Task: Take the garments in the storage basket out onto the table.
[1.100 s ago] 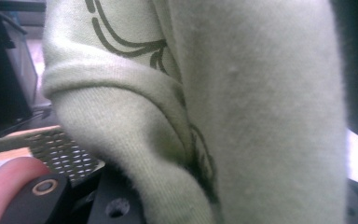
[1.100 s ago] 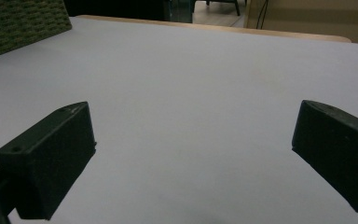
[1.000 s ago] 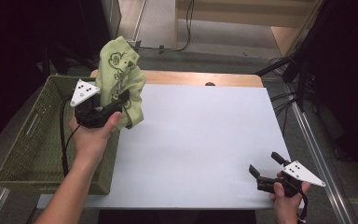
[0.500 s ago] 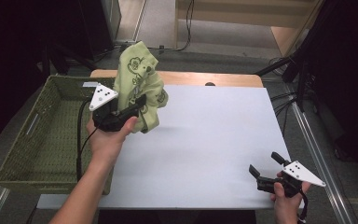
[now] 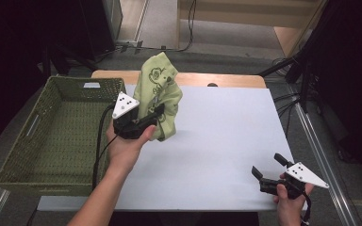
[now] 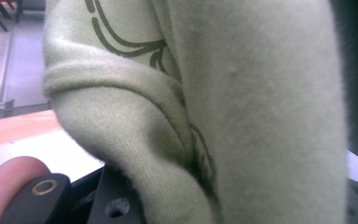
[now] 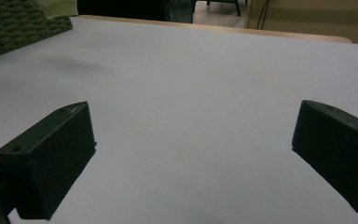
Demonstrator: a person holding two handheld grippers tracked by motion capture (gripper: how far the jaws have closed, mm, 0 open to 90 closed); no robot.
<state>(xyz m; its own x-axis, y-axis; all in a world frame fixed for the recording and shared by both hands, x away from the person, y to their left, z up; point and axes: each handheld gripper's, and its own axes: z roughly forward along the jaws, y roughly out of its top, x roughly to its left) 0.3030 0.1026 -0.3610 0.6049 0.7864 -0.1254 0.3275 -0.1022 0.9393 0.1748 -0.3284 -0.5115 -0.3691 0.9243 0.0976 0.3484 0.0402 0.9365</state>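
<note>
Carried rightward off the basket, left gripper clamps cloth.

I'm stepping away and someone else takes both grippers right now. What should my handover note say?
Left gripper: shut on the pale green printed cloth, held bunched above the white table sheet just right of the woven green basket.
Right gripper: open, empty, low over the sheet's near right corner.
Done: cloth is out of the basket.
Left: probably lay the cloth down on the sheet, likely using the right gripper to help.
</note>
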